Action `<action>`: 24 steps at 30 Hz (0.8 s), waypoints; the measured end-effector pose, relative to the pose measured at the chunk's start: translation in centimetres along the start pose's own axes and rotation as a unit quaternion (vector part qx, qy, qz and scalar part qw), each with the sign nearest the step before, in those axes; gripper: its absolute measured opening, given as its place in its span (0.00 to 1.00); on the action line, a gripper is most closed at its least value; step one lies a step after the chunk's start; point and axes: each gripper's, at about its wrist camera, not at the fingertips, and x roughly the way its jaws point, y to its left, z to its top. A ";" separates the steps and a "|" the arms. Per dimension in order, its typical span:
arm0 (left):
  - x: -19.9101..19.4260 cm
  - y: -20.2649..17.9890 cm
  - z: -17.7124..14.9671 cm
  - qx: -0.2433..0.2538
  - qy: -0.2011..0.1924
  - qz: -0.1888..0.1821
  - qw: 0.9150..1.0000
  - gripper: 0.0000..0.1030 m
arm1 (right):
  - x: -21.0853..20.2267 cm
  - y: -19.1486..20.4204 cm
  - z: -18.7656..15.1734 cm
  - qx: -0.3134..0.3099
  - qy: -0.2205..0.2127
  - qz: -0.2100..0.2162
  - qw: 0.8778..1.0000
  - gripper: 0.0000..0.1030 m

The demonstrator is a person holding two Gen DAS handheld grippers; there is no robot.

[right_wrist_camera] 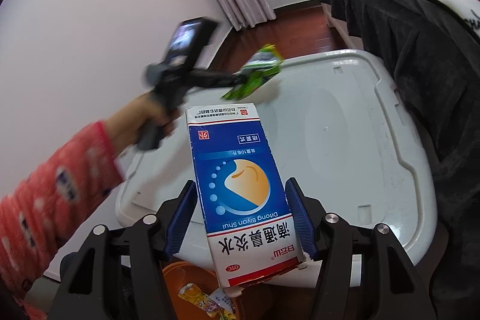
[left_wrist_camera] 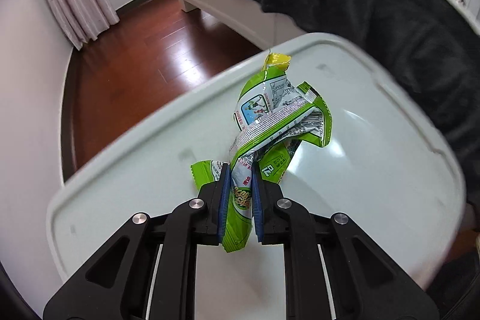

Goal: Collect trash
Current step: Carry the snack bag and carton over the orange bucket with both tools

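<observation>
My left gripper [left_wrist_camera: 240, 185] has its blue pads pinched tight on the crumpled green snack wrapper [left_wrist_camera: 279, 122], which sticks up and forward from the jaws over the pale plastic bin lid [left_wrist_camera: 390, 185]. From the right wrist view the wrapper [right_wrist_camera: 258, 71] looks clear of the lid, or at most brushing it at its low corner; the blur there stops me being sure. The person's hand [right_wrist_camera: 150, 119] in a pink patterned sleeve [right_wrist_camera: 60, 194] carries that tool.

My right gripper [right_wrist_camera: 243, 218] holds a blue and white medicine box [right_wrist_camera: 240, 188] lengthwise between half-spread jaws. The box fills the gap and hangs there off the lid, so I read it as gripped, though the left pad seems to touch only near its lower part.

So both pieces of trash are in hand and, as I judge it, the pickup step is finished. Next comes the drop: an orange basket [right_wrist_camera: 180, 272] sits below the lid's near edge with yellow wrappers [right_wrist_camera: 198, 299] already inside (a fair sign that it is the target). I would bring each gripper over its mouth and only then spread the jaws, box first since it is closest. The light wrapper may cling to a pad.
</observation>
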 end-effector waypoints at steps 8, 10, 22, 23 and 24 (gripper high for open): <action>-13.1 -2.1 -11.2 -0.062 -0.033 0.013 0.997 0.13 | -2.3 2.8 -1.1 -0.035 -0.020 0.004 0.999 0.58; -15.4 -3.2 -13.5 -0.070 -0.036 0.022 0.997 0.13 | -3.0 4.4 -1.5 -0.052 -0.021 0.019 0.998 0.58; -21.8 -8.6 -28.6 -0.147 0.015 0.023 0.989 0.13 | -4.9 12.9 -8.0 -0.179 0.069 0.033 0.981 0.58; -21.0 -9.3 -30.1 -0.152 0.030 0.016 0.988 0.13 | -4.6 13.1 -8.6 -0.181 0.081 0.033 0.980 0.58; -20.5 -9.7 -31.1 -0.156 0.041 0.008 0.987 0.13 | -4.2 13.3 -9.8 -0.184 0.100 0.031 0.977 0.58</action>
